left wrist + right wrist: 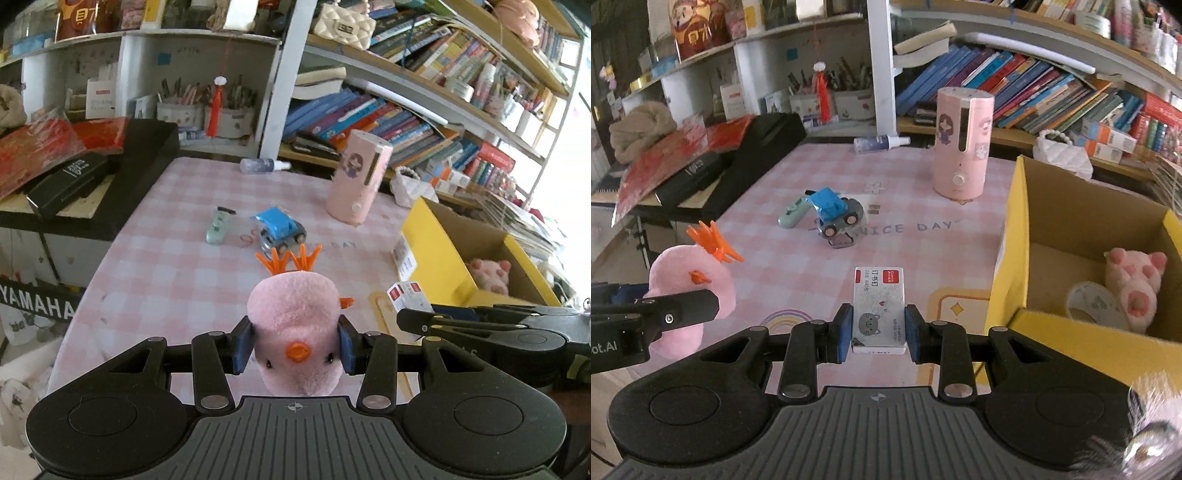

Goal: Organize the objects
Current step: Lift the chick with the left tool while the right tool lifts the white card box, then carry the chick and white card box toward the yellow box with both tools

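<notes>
The pink tablecloth (768, 258) in the lower middle of the right wrist view lies bare, so a hand passes freely there. In the centre, a blue toy car (836, 214) blocks the way. Upper right, a pink humidifier (962, 144) stands upright. At right, the yellow box (1008, 258) wall rises.

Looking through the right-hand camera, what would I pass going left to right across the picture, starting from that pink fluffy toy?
Pink plush chick → green remote-like gadget → blue toy car → small white box with a cat picture → pink humidifier → yellow cardboard box → tape roll → pink plush pig.
</notes>
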